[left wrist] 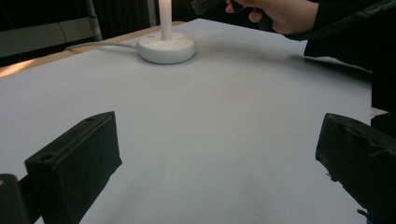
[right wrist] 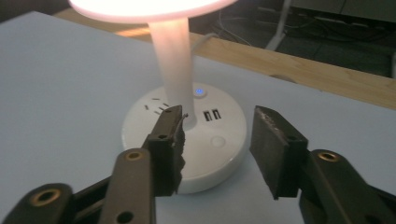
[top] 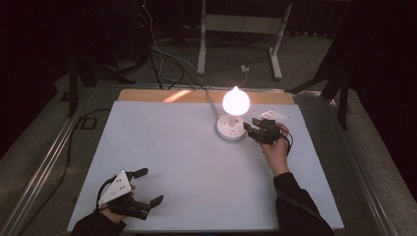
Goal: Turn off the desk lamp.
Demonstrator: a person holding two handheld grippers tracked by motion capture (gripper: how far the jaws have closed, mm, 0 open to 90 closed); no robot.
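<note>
A lit white table lamp with a glowing round shade (top: 236, 101) stands on a round white base (top: 230, 130) at the back right of the white table top (top: 196, 147). Its base (right wrist: 219, 116) carries sockets, two USB ports and a small blue light (right wrist: 199, 91). My right gripper (top: 249, 129) hovers at the right side of the base, jaws partly apart with nothing pressed between them (right wrist: 217, 140). The left jaw sits close to the lamp stem (right wrist: 170, 56). My left gripper (top: 151, 186) rests near the front left corner, jaws wide apart over bare table (left wrist: 217, 154).
The lamp's white cable (top: 211, 103) runs off the back edge over a wooden strip (top: 147, 95). Metal rails border the table left and right. Behind it stand a white frame (top: 241, 34) and floor cables. The person's right hand (left wrist: 275, 14) is beside the lamp base (left wrist: 166, 46).
</note>
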